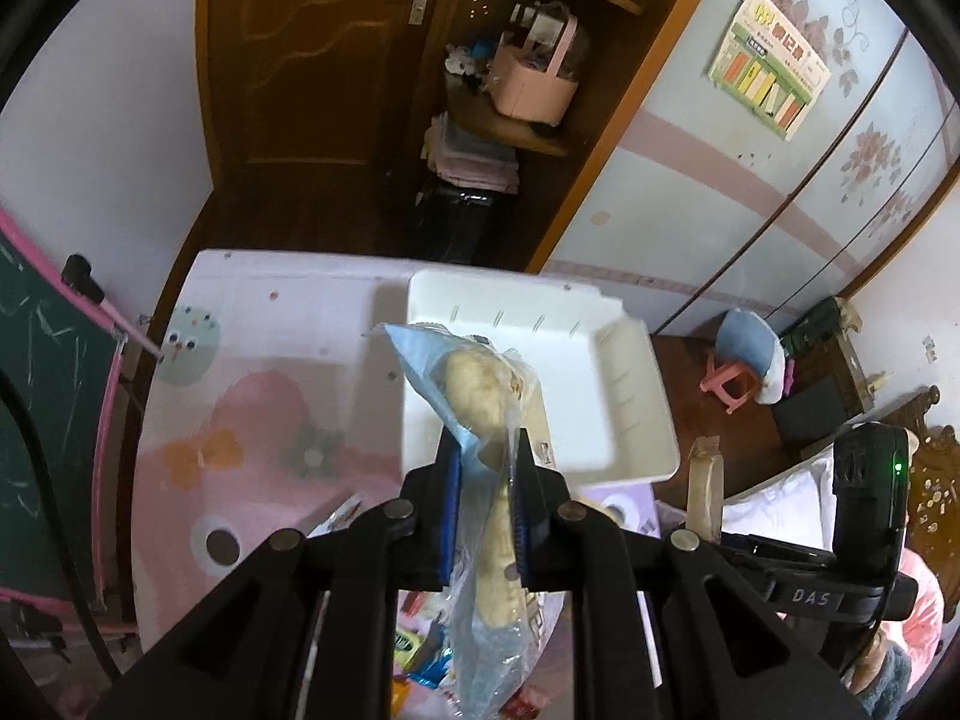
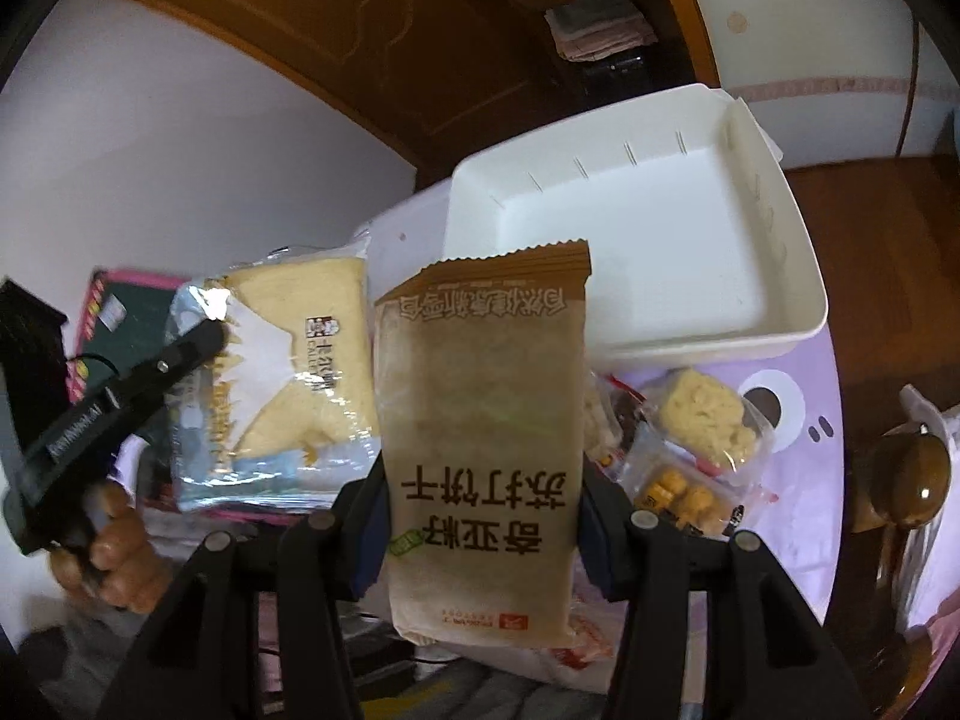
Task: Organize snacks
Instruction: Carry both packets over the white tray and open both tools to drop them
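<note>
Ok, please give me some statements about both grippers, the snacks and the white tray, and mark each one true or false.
1. The left gripper holds a clear bread packet. True.
2. The right gripper is open. False: it is shut on a brown cracker packet.
3. The white tray is full of snacks. False: its inside looks bare.
4. More snacks lie on the table in front of the tray. True.

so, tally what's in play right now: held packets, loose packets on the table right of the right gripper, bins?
Held packets: 2, bread packet in the left gripper, brown cracker packet in the right gripper
Loose packets: 2, pale cake packet, yellow snack packet
Bins: 1, white bin, nothing in it
Total: 5
</note>
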Available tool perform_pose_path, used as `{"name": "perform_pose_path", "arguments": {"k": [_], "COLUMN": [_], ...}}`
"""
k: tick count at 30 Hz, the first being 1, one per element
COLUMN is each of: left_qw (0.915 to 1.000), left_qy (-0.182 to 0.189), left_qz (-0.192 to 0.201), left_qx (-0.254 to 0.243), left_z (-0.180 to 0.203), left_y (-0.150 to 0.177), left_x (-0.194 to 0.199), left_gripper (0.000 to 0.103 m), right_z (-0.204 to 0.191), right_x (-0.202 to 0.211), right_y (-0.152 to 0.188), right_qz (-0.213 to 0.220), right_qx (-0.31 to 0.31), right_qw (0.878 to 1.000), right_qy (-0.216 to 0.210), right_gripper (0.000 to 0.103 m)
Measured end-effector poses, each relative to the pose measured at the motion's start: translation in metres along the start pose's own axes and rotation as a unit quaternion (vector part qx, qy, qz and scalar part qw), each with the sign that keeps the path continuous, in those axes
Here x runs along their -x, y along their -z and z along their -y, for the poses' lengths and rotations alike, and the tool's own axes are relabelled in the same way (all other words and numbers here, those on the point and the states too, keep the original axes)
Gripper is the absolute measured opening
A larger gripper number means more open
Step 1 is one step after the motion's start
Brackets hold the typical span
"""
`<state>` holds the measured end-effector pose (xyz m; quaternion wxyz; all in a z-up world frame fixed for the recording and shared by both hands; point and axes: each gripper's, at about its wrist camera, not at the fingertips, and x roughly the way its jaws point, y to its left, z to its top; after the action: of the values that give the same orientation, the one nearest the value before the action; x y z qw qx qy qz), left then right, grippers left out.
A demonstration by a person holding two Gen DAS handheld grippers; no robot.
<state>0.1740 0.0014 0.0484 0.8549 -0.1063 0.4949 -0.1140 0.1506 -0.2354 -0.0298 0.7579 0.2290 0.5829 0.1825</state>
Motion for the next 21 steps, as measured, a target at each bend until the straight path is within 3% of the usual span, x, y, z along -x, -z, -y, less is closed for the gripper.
{"name": "perform_pose_path", "arguments": {"k": [3, 10, 15, 21], "left_qw": [0.9998, 0.9968, 0.9966, 0.9949], "left_qy": [0.004, -0.013, -0.031, -0.052], "left_qz": [-0.013, -0.064, -0.076, -0.076], "left_qx": [0.011, 0.045, 0.015, -0.041], "left_z": [0.006, 0.013, 0.027, 0.041], "left_y": [-0.027, -0.086, -0.104, -0.099], "left_x": [-0.01, -0.06, -0.097, -0.143], "left_gripper": [0.012, 0.012, 0.012, 0.012], "right_z": [-0.002, 0.003, 0.02, 0.039], "right_x": [0.014, 0.014, -0.01, -0.047], "right_y": [-0.022, -0.077, -0.107, -0.126], "right_qz": [0.008, 0.02, 0.007, -0.009], "right_qx": [-0.013, -0.04, -0.062, -0.069], "right_qw": [1.0, 0.998, 0.994, 0.989], "right_qy": [-0.004, 0.043, 0.091, 0.133], "right_gripper": [0.052, 0.052, 0.052, 0.052]}}
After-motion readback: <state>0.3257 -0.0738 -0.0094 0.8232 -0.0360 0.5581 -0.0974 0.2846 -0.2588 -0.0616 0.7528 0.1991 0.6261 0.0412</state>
